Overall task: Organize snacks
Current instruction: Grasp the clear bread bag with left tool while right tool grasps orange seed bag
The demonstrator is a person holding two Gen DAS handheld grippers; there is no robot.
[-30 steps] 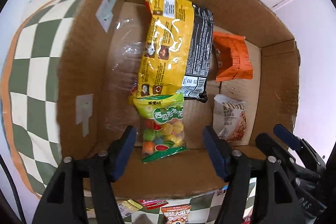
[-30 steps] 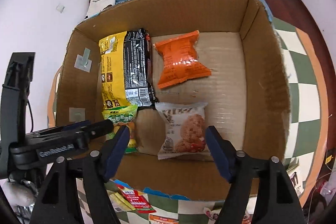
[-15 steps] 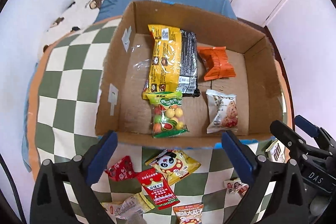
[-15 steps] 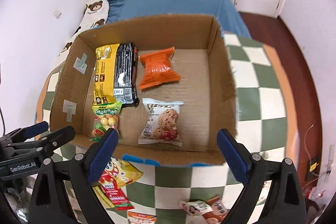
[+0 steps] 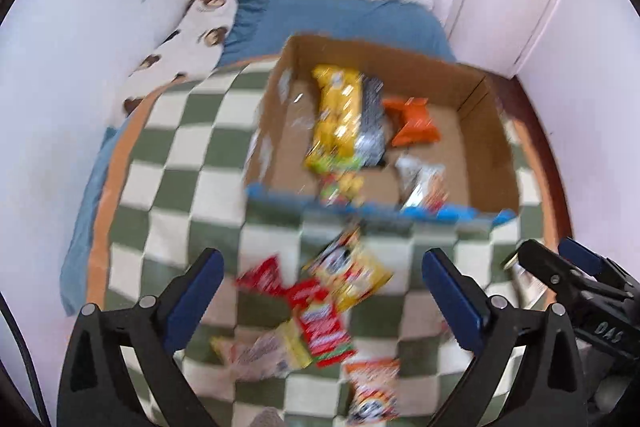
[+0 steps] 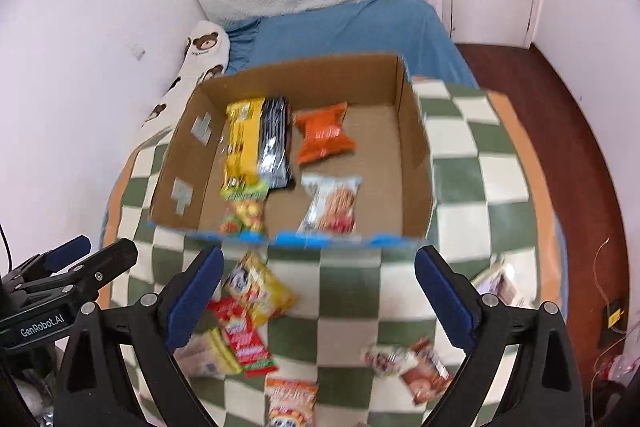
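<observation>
Left wrist view, blurred: your left gripper [image 5: 322, 281] stands with its jaws spread wide and nothing between the blue pads, hanging above loose snack packets on the green-and-white checked cloth [image 5: 180, 187]. Beneath it lie a yellow packet [image 5: 352, 277], a red packet [image 5: 322, 331] and a pale packet [image 5: 260, 349], partly overlapping; an orange-printed packet [image 5: 372, 391] lies nearer the bottom edge. Farther off sits the cardboard box [image 5: 486, 147], open on top, holding a long yellow bag [image 5: 336, 115], a dark bag [image 5: 372, 123] just beside it, an orange pouch [image 5: 414, 123], a green-topped candy bag [image 5: 340, 181] and a cookie packet [image 5: 424, 183]. Your right gripper [image 5: 584, 291] shows at the right edge. Right wrist view: your right gripper [image 6: 318, 281] is likewise wide open and empty, above the cloth just in front of the box [image 6: 416, 155]. The same five packets lie inside; the cookie packet [image 6: 332, 203] rests near the front wall, right of the candy bag [image 6: 244, 211]. Loose packets lie at lower left, and a small brownish packet [image 6: 416, 363] lies apart at lower right. Your left gripper [image 6: 68, 267] shows at the left edge.
</observation>
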